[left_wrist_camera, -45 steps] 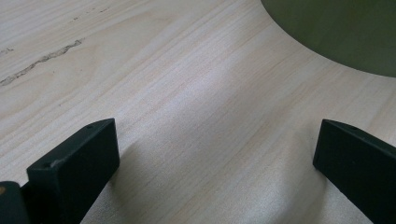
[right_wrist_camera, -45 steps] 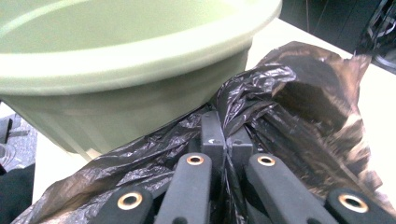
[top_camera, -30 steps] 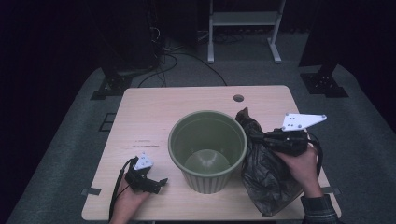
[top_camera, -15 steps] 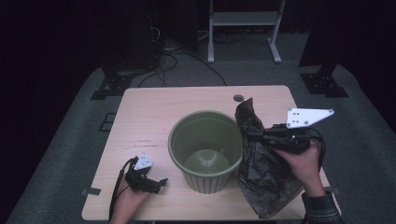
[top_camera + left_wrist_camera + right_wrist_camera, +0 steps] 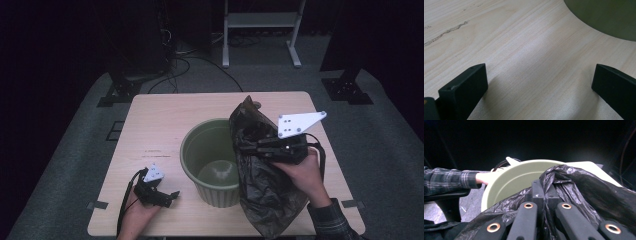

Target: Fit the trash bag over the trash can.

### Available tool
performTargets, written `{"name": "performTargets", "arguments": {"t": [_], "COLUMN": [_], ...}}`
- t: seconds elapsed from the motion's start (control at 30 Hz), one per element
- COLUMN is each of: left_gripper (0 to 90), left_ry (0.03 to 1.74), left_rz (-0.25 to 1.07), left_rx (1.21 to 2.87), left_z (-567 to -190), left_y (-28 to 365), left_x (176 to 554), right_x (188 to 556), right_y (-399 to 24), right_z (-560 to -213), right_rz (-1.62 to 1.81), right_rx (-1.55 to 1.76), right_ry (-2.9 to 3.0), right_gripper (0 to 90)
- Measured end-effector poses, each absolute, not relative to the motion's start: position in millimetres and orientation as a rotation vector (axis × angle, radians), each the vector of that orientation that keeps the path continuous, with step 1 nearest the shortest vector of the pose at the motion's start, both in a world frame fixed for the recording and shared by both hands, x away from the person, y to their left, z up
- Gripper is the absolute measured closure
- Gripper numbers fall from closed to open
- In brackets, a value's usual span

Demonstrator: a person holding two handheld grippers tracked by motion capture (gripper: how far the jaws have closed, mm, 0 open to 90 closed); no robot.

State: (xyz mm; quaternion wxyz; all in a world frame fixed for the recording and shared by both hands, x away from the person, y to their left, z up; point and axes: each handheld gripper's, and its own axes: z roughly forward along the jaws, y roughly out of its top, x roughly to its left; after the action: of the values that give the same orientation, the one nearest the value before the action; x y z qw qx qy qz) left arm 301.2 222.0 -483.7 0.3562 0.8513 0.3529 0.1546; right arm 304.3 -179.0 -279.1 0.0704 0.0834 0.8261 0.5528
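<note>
Right gripper (image 5: 250, 146) fingers clenched on black bag (image 5: 265, 195), lifted beside green bin (image 5: 212, 162), bag touching rim; lining not begun. Left gripper (image 5: 167, 196) fingers released, resting on desk (image 5: 165, 125) near bin.

Crinkled black plastic bag (image 5: 262, 175), glossy, lifted and draped over the right rim of the green bucket (image 5: 212, 165); lower end slumped near the table's (image 5: 165, 120) front right edge. Bucket upright, centred, empty.
</note>
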Motion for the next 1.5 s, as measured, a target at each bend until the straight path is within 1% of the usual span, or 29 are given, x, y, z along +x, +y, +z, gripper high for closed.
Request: {"name": "performTargets", "arguments": {"t": [0.17, 0.23, 0.5, 0.9, 0.93, 1.07, 1.17, 1.3, 1.5], "left_gripper": [0.0, 0.0, 0.0, 0.0, 0.0, 0.0, 0.0, 0.0, 0.0], "left_ry": [0.911, 0.912, 0.910, 0.910, 0.911, 0.912, 0.912, 0.912, 0.912], "left_rz": [0.400, 0.399, 0.398, 0.399, 0.399, 0.400, 0.400, 0.400, 0.399], "left_rx": [2.199, 2.198, 2.199, 2.199, 2.199, 2.198, 2.198, 2.198, 2.199], "left_z": [-484, -484, -484, -484, -484, -484, -484, -484, -484], "left_y": [222, 222, 222, 222, 222, 222, 222, 222, 222], "left_x": [301, 301, 301, 301, 301, 301, 301, 301, 301], "right_x": [306, 307, 300, 268, 259, 244, 241, 250, 284], "right_y": [-160, -143, -116, -123, -125, -127, -128, -128, -125], "right_z": [-280, -282, -285, -280, -280, -279, -278, -279, -286], "right_rz": [1.651, 1.633, 1.628, 1.700, 1.724, 1.734, 1.733, 1.699, 1.617], "right_rx": [0.205, 0.174, 0.096, 0.038, 0.015, -0.022, -0.025, 0.027, 0.189], "right_ry": [2.531, 2.577, 2.631, 2.640, 2.643, 2.648, 2.661, 2.673, 2.712], "right_gripper": [89.1, 89.1, 89.1, 89.1, 89.1, 89.0, 89.0, 88.9, 88.9]}}
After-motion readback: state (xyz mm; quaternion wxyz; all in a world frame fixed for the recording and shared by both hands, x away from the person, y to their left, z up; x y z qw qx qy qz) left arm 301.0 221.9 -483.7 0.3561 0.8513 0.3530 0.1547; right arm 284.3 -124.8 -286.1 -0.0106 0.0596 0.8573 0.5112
